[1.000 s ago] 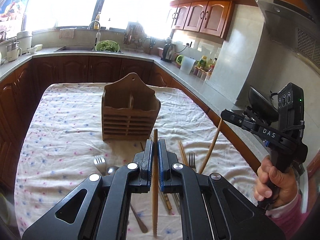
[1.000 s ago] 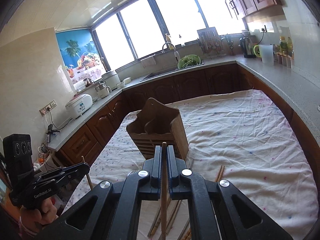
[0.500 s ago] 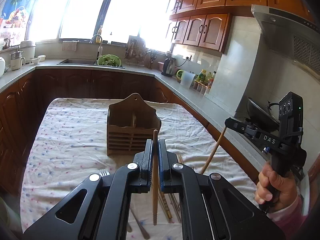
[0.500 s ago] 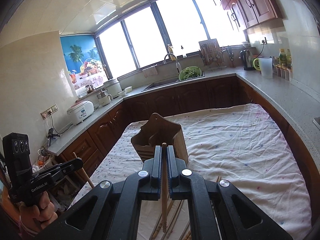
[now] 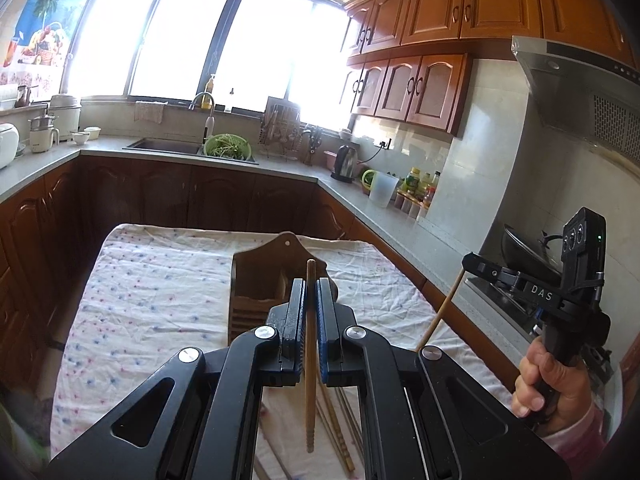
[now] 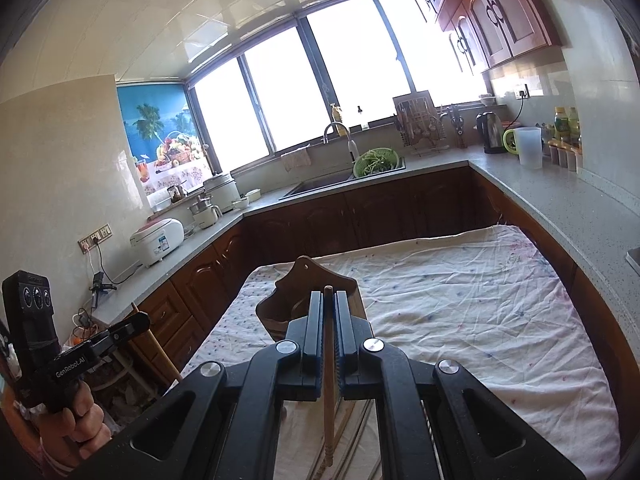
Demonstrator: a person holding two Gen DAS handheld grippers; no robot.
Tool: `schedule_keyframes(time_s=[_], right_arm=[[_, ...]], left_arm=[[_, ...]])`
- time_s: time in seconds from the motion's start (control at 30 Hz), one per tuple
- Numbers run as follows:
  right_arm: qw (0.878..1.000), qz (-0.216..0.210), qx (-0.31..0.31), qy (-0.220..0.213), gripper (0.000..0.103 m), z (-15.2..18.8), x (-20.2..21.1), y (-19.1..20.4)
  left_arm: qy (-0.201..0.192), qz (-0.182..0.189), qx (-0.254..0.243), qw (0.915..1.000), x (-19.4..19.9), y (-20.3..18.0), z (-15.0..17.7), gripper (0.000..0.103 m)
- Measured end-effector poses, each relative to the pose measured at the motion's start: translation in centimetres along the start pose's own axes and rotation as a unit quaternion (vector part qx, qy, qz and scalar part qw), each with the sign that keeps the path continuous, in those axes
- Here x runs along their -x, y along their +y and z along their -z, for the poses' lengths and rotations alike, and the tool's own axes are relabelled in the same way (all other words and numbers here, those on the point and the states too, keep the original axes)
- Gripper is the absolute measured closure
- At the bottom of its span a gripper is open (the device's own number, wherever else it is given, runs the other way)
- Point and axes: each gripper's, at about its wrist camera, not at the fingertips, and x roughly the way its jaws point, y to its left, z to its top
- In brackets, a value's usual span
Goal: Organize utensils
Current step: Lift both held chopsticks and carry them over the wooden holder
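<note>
Clamped upright in the left gripper point(image 5: 309, 336): one chopstick point(image 5: 309, 396), long axis vertical. Likewise pinched in the right gripper point(image 6: 329, 340), a second chopstick point(image 6: 329, 412). Beyond both jaws, dead ahead on the table point(image 5: 160, 280), stood the wooden utensil caddy point(image 5: 260, 280), marginally nearer the left.

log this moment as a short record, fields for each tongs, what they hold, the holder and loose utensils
left tongs: shut on a wooden chopstick, upright
right tongs: shut on a second chopstick, upright
wooden utensil holder: on the floral tablecloth, ahead of both tongs
loose chopsticks: lying on the cloth below the left tongs
</note>
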Motion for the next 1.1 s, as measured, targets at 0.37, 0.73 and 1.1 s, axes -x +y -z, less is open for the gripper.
schedule_keyframes(time_s=[0.37, 0.73, 1.1], right_arm=[[0.998, -0.001, 0.011, -0.066, 0.098, -6.2, -3.1, 0.6], [0.995, 0.001, 0.0, -0.103, 0.098, -9.1, -9.3, -0.4], [0.996, 0.019, -0.01, -0.084, 0.098, -3.8, -15.6, -2.2]], left_arm=[[-0.075, -0.022, -0.01, 0.9969, -1.9, 2.0, -6.7, 0.099], [-0.123, -0.048, 0.01, 0.9911, -8.2, 5.6, -10.1, 0.099], [-0.108, -0.084, 0.044, 0.9895, -15.6, 7.4, -4.8, 0.099]])
